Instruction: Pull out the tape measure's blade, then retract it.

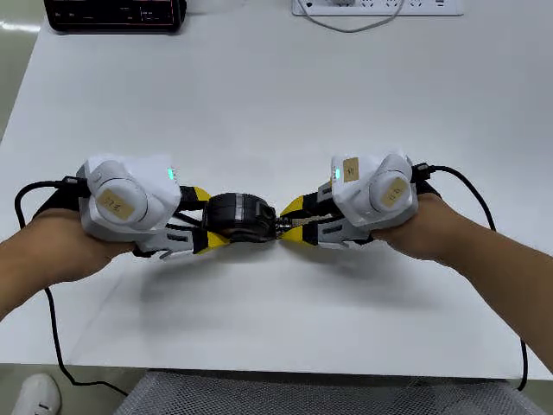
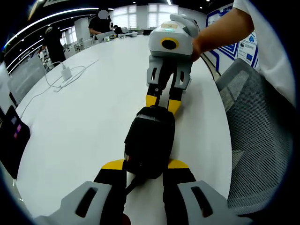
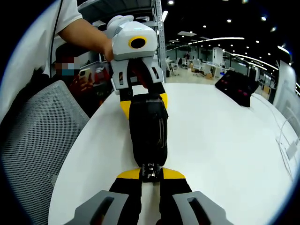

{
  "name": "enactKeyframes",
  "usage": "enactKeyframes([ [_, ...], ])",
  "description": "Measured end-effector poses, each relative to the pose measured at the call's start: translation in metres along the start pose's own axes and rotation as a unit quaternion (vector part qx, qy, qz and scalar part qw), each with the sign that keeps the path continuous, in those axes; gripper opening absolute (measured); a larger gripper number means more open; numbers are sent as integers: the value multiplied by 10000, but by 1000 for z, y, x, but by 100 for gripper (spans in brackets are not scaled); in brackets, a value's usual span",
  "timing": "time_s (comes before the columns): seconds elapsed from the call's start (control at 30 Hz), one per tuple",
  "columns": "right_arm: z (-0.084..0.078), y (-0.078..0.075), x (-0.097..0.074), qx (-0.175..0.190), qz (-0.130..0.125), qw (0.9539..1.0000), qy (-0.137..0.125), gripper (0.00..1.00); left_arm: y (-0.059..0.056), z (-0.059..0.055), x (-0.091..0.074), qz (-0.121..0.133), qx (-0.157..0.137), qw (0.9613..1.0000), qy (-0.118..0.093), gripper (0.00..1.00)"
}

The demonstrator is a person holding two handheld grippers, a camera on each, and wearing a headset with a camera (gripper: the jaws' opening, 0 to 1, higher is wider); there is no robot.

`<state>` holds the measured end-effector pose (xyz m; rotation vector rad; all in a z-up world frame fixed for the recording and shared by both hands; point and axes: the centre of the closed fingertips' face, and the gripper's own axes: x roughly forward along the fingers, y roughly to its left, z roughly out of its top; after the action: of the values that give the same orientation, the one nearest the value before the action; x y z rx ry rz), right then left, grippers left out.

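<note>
1. The tape measure point(image 1: 242, 218) lay low over the white table point(image 1: 259, 104), near the front edge and midway between the two grippers; the left gripper point(image 1: 207, 219) was clenched across its black case from the left, and the right gripper point(image 1: 291, 222) was pinched on the metal hook point(image 3: 151, 169) at the case's right end (the blade itself looked barely drawn, if at all).
2. Likely trouble: the hook was a small, thin tab, so it could slip from the right jaws once the pull began; a pull off the line of the case mouth could twist the case in the left jaws or kink the blade.
3. On the return, a sudden release would probably let the spring whip the blade back; the hook could then slam into the case.
4. Hard to make out: whether the case touched the table; how deep the hook sat in the grip; any lock button on the case.
</note>
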<state>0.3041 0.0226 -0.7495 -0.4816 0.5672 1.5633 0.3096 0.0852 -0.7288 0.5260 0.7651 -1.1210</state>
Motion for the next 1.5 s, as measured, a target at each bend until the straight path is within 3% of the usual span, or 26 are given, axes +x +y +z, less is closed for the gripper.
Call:
enactKeyframes([
  [1.5, -30, 5, -48, -58, -129, 9994, 319, 10, 0, -1, 0, 23, 7, 10000, -1, 25],
])
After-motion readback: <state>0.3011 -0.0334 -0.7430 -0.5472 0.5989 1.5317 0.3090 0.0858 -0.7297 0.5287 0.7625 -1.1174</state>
